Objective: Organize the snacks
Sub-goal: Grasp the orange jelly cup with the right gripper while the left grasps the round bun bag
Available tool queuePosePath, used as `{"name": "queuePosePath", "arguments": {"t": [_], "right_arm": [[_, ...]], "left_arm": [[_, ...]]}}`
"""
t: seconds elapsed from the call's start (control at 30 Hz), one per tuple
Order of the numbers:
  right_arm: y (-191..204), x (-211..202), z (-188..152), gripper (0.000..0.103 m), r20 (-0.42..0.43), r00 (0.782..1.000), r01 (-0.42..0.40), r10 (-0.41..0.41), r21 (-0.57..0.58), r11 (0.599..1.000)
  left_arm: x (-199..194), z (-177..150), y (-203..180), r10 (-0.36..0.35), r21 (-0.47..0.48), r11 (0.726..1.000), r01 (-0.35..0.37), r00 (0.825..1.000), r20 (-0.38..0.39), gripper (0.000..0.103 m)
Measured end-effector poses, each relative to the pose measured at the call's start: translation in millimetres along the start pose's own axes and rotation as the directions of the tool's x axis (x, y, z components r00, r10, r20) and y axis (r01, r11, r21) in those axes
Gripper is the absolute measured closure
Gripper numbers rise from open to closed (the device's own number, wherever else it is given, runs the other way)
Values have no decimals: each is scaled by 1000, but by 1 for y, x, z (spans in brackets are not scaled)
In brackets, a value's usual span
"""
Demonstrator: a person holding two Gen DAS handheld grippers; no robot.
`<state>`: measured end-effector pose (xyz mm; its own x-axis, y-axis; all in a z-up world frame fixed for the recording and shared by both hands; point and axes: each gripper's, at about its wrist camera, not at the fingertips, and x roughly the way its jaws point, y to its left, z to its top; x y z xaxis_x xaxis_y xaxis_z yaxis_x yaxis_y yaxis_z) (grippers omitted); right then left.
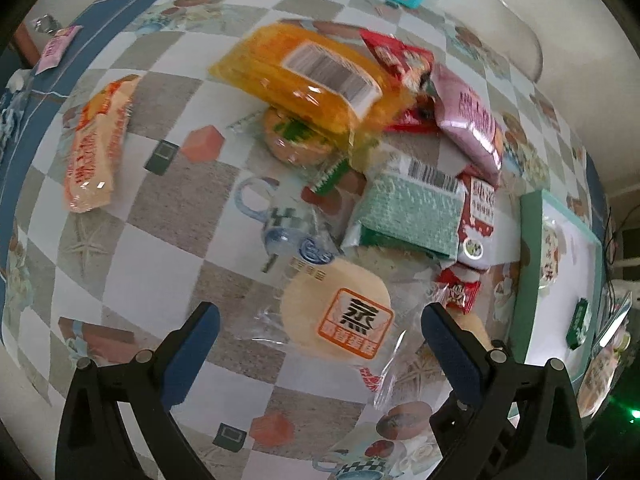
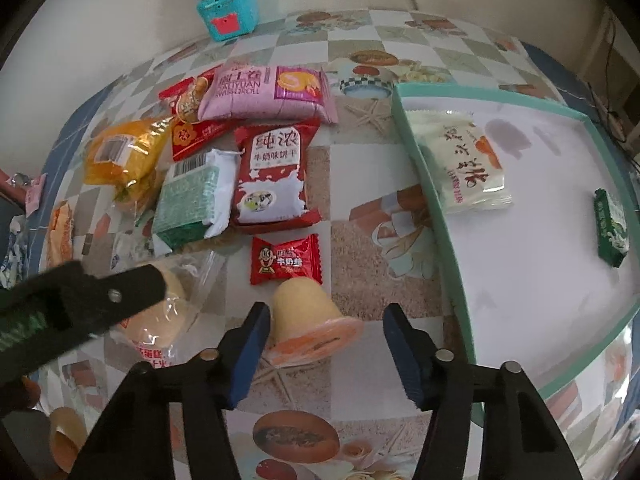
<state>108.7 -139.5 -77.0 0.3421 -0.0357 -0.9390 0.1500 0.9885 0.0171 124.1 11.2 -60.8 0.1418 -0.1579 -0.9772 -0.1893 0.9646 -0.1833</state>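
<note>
A beige pudding cup [image 2: 308, 320] with an orange lid lies on its side on the checked tablecloth. It sits between the blue pads of my right gripper [image 2: 326, 326]; the left pad touches it and the right pad stands clear, so the gripper is open. My left gripper [image 1: 320, 334] hangs open over a round steamed cake [image 1: 336, 320] in a clear wrapper. From the right wrist view, one finger [image 2: 132, 284] of the left gripper crosses that cake [image 2: 160, 320]. A teal-rimmed tray [image 2: 420, 152] on the right holds a white packet [image 2: 460, 160] and a green packet [image 2: 610, 226].
A pile of snacks lies behind: pink swiss roll [image 2: 268, 92], red milk biscuit pack [image 2: 272, 176], green wafer pack [image 2: 192, 200], yellow pack [image 2: 124, 152], small red candy [image 2: 286, 260]. An orange packet [image 1: 96, 144] lies apart on the left. A teal box [image 2: 226, 4] stands by the wall.
</note>
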Motion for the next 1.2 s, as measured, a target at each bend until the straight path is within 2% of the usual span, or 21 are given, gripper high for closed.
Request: {"name": "queuePosePath", "arguments": {"t": [0.13,0.23,0.43,0.6,0.7,0.9,1.2], "right_arm": [[-6,1,-2,50,-7,1000,-11,11,4,1000],[-8,1,-2,51,-5,1000,-13,13,5,1000],[-12,4,-1,54,-4,1000,-21,22,14,1000],[-16,1,-3,54,-3,999,-36,36,21,999],[-18,-4,-3,54,12,999,-42,42,23,999],[-19,-23,-3,54,60,997,-55,54,21,998],[-24,-65,3,54,177,982,-77,70,31,997]], "left_arm": [[9,-1,-9,19,18,1000,-19,1000,-17,2],[11,-2,-11,23,14,1000,-22,1000,-15,2],[9,-3,-17,22,27,999,-23,1000,17,17],[-2,-2,-19,13,31,999,-15,999,45,36],[-6,-2,-21,9,32,999,-10,998,56,40],[-16,-7,-18,-7,24,1000,5,997,80,44],[-57,-9,-2,-35,-7,999,37,979,199,45]]}}
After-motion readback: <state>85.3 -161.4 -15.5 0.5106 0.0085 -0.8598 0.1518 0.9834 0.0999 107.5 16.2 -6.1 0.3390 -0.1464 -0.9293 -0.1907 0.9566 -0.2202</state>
